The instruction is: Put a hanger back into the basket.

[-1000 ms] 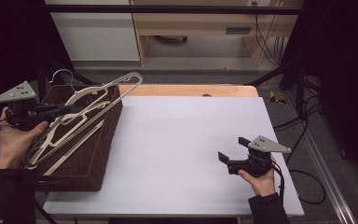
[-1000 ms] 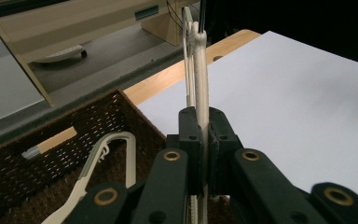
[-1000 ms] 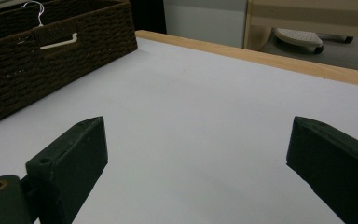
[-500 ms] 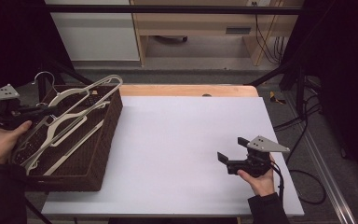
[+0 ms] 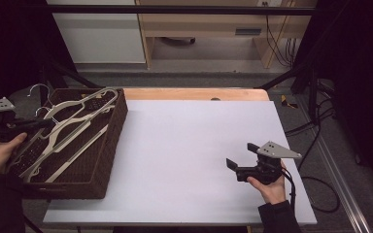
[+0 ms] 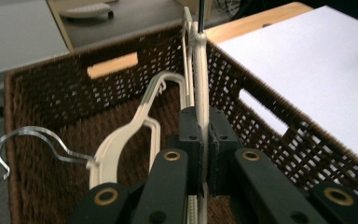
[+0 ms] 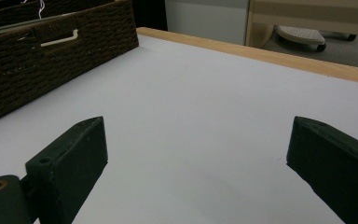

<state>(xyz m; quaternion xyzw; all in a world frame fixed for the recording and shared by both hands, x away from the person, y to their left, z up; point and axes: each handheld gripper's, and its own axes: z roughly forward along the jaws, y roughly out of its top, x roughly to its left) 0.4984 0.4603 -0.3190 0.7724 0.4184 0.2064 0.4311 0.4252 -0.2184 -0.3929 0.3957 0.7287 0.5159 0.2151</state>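
Left gripper (image 6: 204, 149) is pinching a cream hanger (image 6: 200, 84) edge-on, over the brown wicker basket (image 5: 108, 160) at the table's left edge; another cream hanger (image 6: 121, 140) lies inside. Right gripper (image 5: 233, 167) rests on the white table (image 5: 184, 145), jaws spread wide, nothing between them.

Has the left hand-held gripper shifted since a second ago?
Yes. The left hand-held gripper, shut on a cream hanger, moved left and lower against the wicker basket.
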